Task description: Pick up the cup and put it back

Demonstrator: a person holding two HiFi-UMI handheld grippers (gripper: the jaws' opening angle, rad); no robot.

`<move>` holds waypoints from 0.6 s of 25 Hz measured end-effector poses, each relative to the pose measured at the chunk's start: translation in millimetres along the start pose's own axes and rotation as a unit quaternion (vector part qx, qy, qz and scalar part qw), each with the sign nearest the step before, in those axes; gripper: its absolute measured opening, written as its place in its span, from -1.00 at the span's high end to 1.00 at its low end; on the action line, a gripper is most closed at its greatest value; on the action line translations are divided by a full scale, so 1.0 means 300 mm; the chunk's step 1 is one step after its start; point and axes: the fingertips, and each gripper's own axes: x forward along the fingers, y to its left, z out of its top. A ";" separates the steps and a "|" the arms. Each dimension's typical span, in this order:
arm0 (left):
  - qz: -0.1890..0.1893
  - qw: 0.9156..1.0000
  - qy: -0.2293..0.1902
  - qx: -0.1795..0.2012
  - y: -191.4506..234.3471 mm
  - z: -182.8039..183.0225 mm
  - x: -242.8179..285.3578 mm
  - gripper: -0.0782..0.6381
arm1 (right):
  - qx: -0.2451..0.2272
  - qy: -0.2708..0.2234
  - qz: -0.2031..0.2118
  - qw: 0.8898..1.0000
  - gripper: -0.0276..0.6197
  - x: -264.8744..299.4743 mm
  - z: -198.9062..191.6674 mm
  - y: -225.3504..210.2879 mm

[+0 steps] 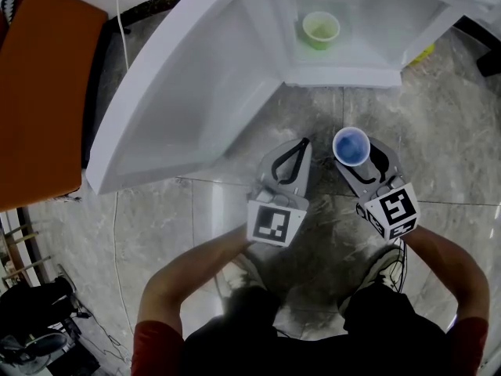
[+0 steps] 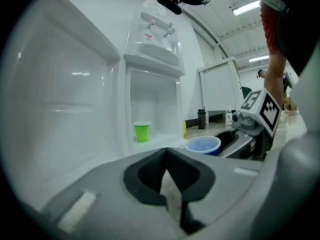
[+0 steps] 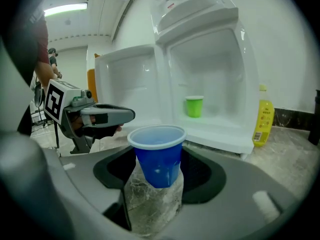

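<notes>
A blue cup [image 1: 351, 146] [image 3: 157, 154] is held upright above the marble floor, with my right gripper [image 1: 357, 160] [image 3: 157, 168] shut on its sides. It also shows in the left gripper view [image 2: 202, 145]. A green cup [image 1: 320, 30] [image 3: 194, 106] [image 2: 142, 132] stands upright inside the open white fridge [image 1: 337, 75], farther ahead. My left gripper [image 1: 299, 150] [image 2: 167, 156] hangs just left of the blue cup, shut, with nothing between its jaws.
The fridge door [image 1: 156, 124] swings out to the left, close to my left gripper. A yellow bottle [image 3: 263, 115] [image 1: 423, 53] stands on the floor right of the fridge. An orange panel [image 1: 39, 92] is at the far left.
</notes>
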 end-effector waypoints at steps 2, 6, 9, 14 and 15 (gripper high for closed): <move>-0.002 1.000 0.000 0.001 -0.003 -0.009 0.001 0.78 | 0.003 0.006 0.002 1.000 0.06 0.003 -0.012 0.006; -0.006 1.000 0.006 -0.002 -0.012 -0.025 0.002 0.78 | 0.005 0.009 0.004 1.000 0.06 0.006 -0.025 0.008; -0.006 1.000 0.007 -0.007 -0.011 -0.031 0.004 0.78 | 0.006 0.008 0.003 1.000 0.06 0.009 -0.027 0.002; -0.006 1.000 0.012 -0.012 -0.011 -0.044 0.006 0.78 | 0.011 0.011 0.003 1.000 0.06 0.016 -0.036 0.001; -0.005 1.000 0.013 -0.015 -0.011 -0.047 0.008 0.78 | 0.013 0.012 0.004 1.000 0.06 0.018 -0.038 0.001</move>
